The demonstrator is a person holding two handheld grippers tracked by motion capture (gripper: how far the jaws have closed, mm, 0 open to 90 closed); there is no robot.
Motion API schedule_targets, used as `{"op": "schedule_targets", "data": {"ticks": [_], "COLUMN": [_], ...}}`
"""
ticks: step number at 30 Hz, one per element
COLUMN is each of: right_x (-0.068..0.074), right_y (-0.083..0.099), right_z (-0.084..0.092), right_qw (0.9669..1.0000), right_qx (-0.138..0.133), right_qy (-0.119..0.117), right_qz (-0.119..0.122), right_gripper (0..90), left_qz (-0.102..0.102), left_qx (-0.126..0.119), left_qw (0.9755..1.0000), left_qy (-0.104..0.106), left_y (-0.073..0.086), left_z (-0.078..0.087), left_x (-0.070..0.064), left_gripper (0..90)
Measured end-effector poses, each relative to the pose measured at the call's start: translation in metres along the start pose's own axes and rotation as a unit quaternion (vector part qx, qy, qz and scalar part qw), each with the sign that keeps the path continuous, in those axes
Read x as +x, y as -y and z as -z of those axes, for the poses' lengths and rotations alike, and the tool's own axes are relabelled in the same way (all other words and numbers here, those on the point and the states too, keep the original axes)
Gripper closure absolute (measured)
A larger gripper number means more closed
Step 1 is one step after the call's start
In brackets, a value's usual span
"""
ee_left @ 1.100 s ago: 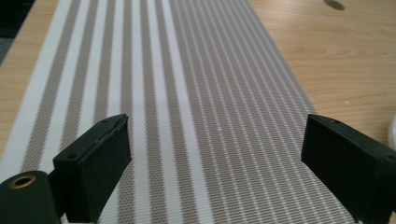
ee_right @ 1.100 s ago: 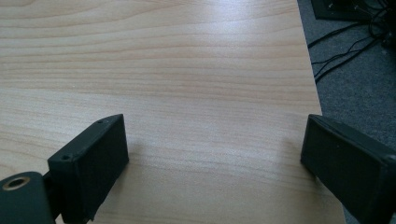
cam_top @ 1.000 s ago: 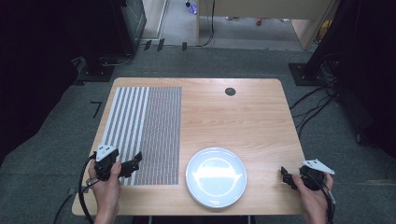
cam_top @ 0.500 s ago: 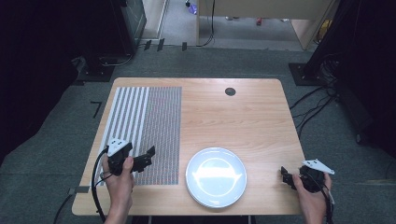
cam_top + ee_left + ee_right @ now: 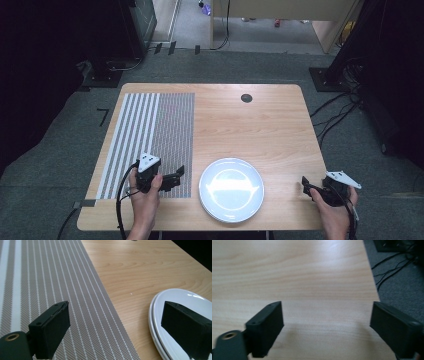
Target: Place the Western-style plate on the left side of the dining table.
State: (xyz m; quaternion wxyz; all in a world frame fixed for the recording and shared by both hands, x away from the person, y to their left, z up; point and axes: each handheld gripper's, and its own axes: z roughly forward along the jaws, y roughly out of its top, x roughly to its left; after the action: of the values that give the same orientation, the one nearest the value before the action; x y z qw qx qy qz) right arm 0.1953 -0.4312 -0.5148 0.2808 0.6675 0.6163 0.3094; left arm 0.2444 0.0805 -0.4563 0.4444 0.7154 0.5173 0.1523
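Sliding across the striped mat [image 5: 150, 140] since a second ago, the left gripper [image 5: 178, 175] nears the white plate [image 5: 231, 189], jaws wide, empty; it should straddle the rim squarely. Right gripper [image 5: 306, 184] waits wide, jaws just narrowing.

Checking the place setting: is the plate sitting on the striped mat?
No, the plate rests on bare wood beside the mat, clear of its edge.
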Motion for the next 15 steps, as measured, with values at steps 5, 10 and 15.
{"op": "schedule_targets", "data": {"ticks": [5,10,15], "right_x": [0.004,0.015,0.029], "right_y": [-0.004,-0.010,-0.018], "right_z": [0.007,0.017,0.026], "right_qw": [0.9999,0.9995,0.9986], "right_qx": [-0.010,-0.031,-0.051], "right_qy": [-0.006,-0.002,-0.011], "right_qz": [-0.011,-0.011,-0.012], "right_gripper": [13.8,15.9,16.3], "left_qz": [-0.007,-0.019,-0.019], "left_qx": [0.007,0.016,0.024], "left_qw": [0.9999,0.9995,0.9991], "left_qy": [0.013,0.019,0.028], "left_y": [0.003,0.008,0.013], "left_z": [-0.004,-0.010,-0.015], "left_x": [-0.009,-0.020,-0.027], "left_gripper": [8.1,8.1,8.2]}}
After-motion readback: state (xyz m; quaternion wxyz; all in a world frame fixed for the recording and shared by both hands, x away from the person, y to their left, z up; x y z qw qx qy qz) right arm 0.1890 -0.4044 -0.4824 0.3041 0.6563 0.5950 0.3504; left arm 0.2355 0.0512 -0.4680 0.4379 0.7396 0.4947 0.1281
